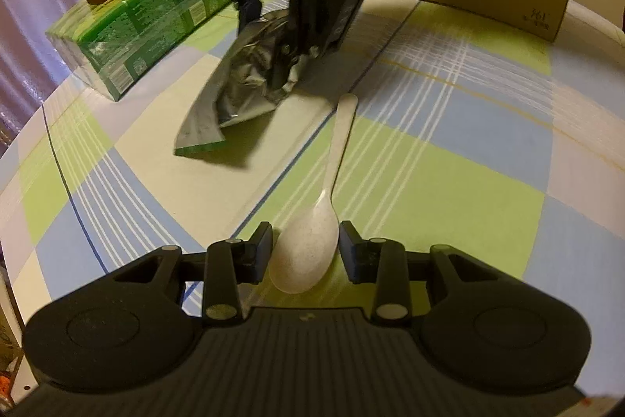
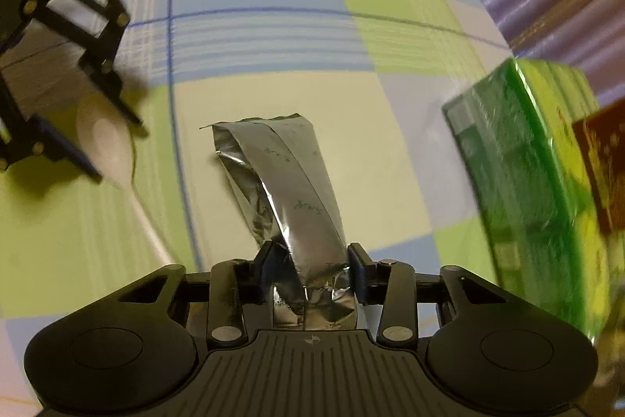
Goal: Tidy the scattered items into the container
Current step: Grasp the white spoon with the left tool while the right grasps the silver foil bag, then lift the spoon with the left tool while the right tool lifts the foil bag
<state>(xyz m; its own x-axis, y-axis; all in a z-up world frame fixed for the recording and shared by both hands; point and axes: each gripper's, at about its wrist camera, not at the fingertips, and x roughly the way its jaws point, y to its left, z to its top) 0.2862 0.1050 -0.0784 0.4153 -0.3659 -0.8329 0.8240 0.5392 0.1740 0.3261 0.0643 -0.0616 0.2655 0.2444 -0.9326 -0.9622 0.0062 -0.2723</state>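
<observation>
Both tongs are engaged: right gripper (image 2: 308, 260) is pinched on the foil pouch (image 2: 281, 178) for lifting, left gripper (image 1: 305, 245) is spread astride the spoon (image 1: 312, 241) bowl.

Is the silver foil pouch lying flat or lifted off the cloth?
Partly lifted: the right gripper pinches one end of the silver foil pouch; its far end still touches the checked tablecloth.
</observation>
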